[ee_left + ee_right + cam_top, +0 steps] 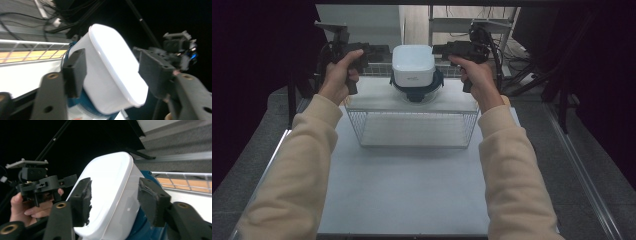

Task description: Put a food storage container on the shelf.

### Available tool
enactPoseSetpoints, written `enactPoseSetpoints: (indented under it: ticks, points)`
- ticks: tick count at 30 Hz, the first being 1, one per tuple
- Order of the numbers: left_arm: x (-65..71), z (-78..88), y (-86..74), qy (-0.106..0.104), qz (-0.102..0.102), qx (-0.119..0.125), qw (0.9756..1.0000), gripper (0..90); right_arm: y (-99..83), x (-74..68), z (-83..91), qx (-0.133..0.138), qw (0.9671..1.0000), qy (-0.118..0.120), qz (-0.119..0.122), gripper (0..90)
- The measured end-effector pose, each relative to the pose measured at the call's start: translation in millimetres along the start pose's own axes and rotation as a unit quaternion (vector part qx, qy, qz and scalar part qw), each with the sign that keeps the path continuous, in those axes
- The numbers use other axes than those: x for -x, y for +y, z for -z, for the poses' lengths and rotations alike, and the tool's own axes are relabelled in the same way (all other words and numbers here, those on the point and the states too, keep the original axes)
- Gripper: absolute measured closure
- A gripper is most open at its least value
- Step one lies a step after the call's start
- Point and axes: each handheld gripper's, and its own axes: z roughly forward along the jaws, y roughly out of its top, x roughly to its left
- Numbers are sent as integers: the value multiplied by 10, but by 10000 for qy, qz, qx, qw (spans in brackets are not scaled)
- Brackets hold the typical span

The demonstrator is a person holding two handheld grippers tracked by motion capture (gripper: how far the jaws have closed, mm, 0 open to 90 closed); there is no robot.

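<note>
A white square container (413, 64) sits upside down on a round clear bowl with a dark blue rim (417, 91), which rests on the white top of a wire rack (412, 127). My left gripper (379, 52) reaches in from the left and my right gripper (439, 50) from the right, at the container's height. In the left gripper view the white container (110, 72) lies between the jaws of my left gripper (112, 67), which stand open with the right pad (152, 71) off it. In the right gripper view my right gripper (115, 200) stands open around the container (112, 185).
The rack stands at the far end of a white table (412, 190). Dark frame posts and cables (512, 55) rise behind it. Grey floor (592, 165) lies to both sides. The other gripper (178, 45) shows across the container, and a hand (27, 207) holds the far gripper (37, 182).
</note>
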Motion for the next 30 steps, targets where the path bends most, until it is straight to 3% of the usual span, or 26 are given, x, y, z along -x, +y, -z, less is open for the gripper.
enactPoseSetpoints:
  ticks: [6, 12, 16, 20, 22, 25, 30]
  points:
    - [191, 191, -170, 197, -516, -18, 9985, 302, -104, -87, 199, -42, 9982, -47, 593, 343]
    - [400, 400, -518, 474, -1017, -29, 9937, 280, -339, -124, 443, -17, 9957, -162, 911, 306]
    - [541, 553, -818, 595, -1381, -39, 9886, 277, -577, -126, 620, 4, 9934, -175, 1133, 299]
    - [625, 631, -1143, 636, -1674, -89, 9838, 275, -883, -125, 814, 3, 9875, -327, 1539, 293]
    - [653, 634, -1340, 786, -1909, -208, 9782, 270, -1043, -122, 901, 0, 9841, -380, 1738, 291]
    - [623, 618, -1573, 1048, -2088, -296, 9719, 268, -1313, -107, 1022, 29, 9774, -399, 2074, 290]
    - [543, 580, -1945, 1267, -2202, -463, 9661, 267, -1783, 11, 1144, 6, 9716, -358, 2337, 290]
